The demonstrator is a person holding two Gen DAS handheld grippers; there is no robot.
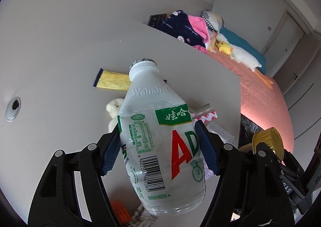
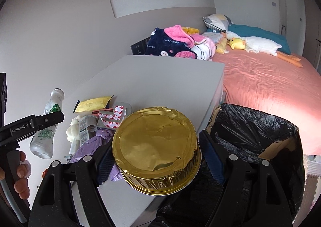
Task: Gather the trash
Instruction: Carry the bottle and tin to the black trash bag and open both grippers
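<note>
My left gripper (image 1: 158,146) is shut on a white plastic drink bottle (image 1: 160,126) with a green and red label, held neck-up and tilted above the grey table (image 1: 60,66). The same bottle (image 2: 47,126) shows at the left of the right wrist view, in the left gripper (image 2: 50,119). My right gripper (image 2: 158,158) is shut on a round gold foil container (image 2: 156,142), lid up, over the table's near corner. To its right stands a bin lined with a black bag (image 2: 260,118), mouth open.
On the table lie a yellow wrapper (image 2: 93,103), a red-and-white box (image 2: 112,116), a purple bag (image 2: 94,142) and a white crumpled wad (image 2: 72,130). A bed with a pink sheet (image 2: 270,86), blankets and plush toys lies beyond. A person's hand (image 2: 21,175) grips the left handle.
</note>
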